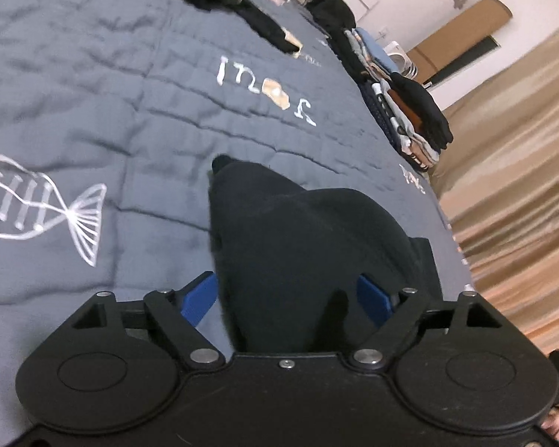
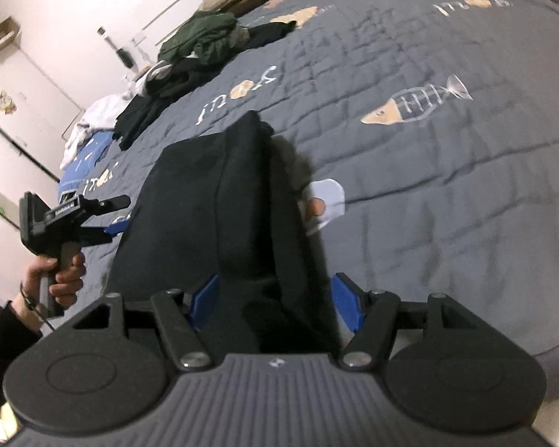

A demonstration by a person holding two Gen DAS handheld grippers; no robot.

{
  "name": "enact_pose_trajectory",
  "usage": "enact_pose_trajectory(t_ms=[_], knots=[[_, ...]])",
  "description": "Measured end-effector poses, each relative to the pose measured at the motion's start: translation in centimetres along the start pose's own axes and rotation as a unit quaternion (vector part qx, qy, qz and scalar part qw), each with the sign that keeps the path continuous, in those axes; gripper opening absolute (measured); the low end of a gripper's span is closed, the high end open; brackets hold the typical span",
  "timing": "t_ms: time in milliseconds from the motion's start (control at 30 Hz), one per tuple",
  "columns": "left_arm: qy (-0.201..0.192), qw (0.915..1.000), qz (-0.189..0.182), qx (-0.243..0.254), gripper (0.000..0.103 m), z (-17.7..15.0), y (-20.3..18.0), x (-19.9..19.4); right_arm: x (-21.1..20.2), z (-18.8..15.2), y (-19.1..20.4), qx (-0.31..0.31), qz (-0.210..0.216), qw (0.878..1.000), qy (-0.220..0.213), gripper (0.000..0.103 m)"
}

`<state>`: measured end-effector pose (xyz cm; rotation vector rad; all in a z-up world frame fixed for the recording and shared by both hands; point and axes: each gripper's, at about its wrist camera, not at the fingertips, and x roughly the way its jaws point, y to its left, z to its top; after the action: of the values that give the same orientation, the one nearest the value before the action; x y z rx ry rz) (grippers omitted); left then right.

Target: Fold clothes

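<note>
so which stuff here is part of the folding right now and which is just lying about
In the job:
- black garment, held up between both
- left tongs
- right tongs

Lying about:
- folded stack
- green garment on unfolded heap
- grey quilt

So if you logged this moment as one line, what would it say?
stage: mid-fold | left gripper: shut on black fabric garment | right gripper: shut on same garment | surface: grey quilted bedspread

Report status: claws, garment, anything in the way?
Left claw and right claw both shut on black fabric garment, lifted over grey quilted bedspread. Nothing in the way; folded clothes stack at bed edge.
</note>
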<state>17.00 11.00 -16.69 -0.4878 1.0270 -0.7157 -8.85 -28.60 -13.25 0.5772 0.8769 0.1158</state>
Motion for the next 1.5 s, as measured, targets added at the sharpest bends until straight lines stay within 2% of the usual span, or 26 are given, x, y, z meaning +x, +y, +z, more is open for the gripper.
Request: enact_pose_trajectory(t_ms=[167, 233, 400, 467, 500, 600, 633, 700, 833, 900, 1000, 1100, 1167, 1267, 1300, 1333, 1367, 1433, 1500], knots=[[0.034, 0.9989, -0.028, -0.015, 0.082, 0.3, 0.8, 3.3, 0.6, -0.3, -2.2, 0.021, 0.019, 0.999, 0.026, 0.066], [0.045, 0.9981, -0.037, -0.020, 0.085, 0.4, 0.9, 4.6, 1.2, -0.3, -3.0, 0.032, 0.030, 0.998, 0.039, 0.066], [0.052, 0.9972, -0.048, -0.022, 0.089, 0.7, 1.2, 5.5, 2.8, -0.1, -5.1, 0.079, 0.106, 0.988, 0.073, 0.069], [0.055, 0.9969, -0.052, -0.020, 0.089, 0.8, 1.4, 5.5, 3.3, -0.1, -5.5, 0.088, 0.135, 0.983, 0.091, 0.073], [0.057, 0.9968, -0.053, -0.018, 0.089, 0.8, 1.5, 5.5, 3.7, -0.1, -5.5, 0.084, 0.142, 0.981, 0.102, 0.078], [0.058, 0.9966, -0.056, -0.018, 0.090, 0.8, 1.7, 5.7, 5.4, -0.3, -5.7, 0.087, 0.139, 0.978, 0.126, 0.090], [0.057, 0.9966, -0.057, -0.018, 0.091, 0.8, 1.7, 5.7, 5.9, -0.3, -5.7, 0.092, 0.140, 0.977, 0.130, 0.097], [0.056, 0.9966, -0.057, -0.016, 0.092, 0.8, 1.6, 5.9, 7.0, -0.5, -5.3, 0.102, 0.149, 0.975, 0.128, 0.103], [0.059, 0.9965, -0.057, -0.015, 0.092, 0.9, 1.5, 6.1, 8.5, -0.7, -3.1, 0.081, 0.159, 0.974, 0.138, 0.103], [0.064, 0.9964, -0.054, -0.013, 0.092, 1.1, 1.2, 5.9, 8.5, -0.9, -1.6, 0.068, 0.191, 0.966, 0.162, 0.103], [0.073, 0.9957, -0.056, 0.006, 0.092, 1.1, 0.8, 5.7, 8.8, -1.2, 0.4, 0.013, 0.161, 0.971, 0.177, 0.103], [0.077, 0.9952, -0.060, 0.001, 0.092, 1.3, 0.9, 6.2, 9.9, -1.6, -0.9, 0.056, 0.157, 0.971, 0.172, 0.103], [0.072, 0.9959, -0.055, 0.002, 0.098, 1.3, 0.6, 7.0, 10.3, -1.8, -1.6, 0.092, 0.161, 0.969, 0.162, 0.103], [0.064, 0.9970, -0.040, 0.018, 0.102, 1.2, -0.4, 8.2, 10.2, -2.3, -0.4, 0.085, 0.144, 0.974, 0.149, 0.103], [0.063, 0.9970, -0.037, 0.025, 0.100, 1.2, -0.8, 8.2, 10.0, -2.5, 0.0, 0.085, 0.141, 0.976, 0.145, 0.101], [0.063, 0.9969, -0.037, 0.027, 0.092, 1.2, -0.8, 8.2, 9.7, -2.6, 0.2, 0.089, 0.142, 0.976, 0.142, 0.097], [0.063, 0.9969, -0.037, 0.030, 0.088, 1.1, -0.9, 8.2, 9.5, -2.7, 0.3, 0.093, 0.144, 0.975, 0.141, 0.094], [0.064, 0.9967, -0.037, 0.034, 0.078, 1.1, -1.1, 8.2, 9.0, -2.7, 0.5, 0.100, 0.148, 0.974, 0.138, 0.075], [0.065, 0.9964, -0.038, 0.039, 0.079, 1.0, -1.2, 8.2, 8.9, -2.7, 0.2, 0.104, 0.152, 0.973, 0.136, 0.071]])
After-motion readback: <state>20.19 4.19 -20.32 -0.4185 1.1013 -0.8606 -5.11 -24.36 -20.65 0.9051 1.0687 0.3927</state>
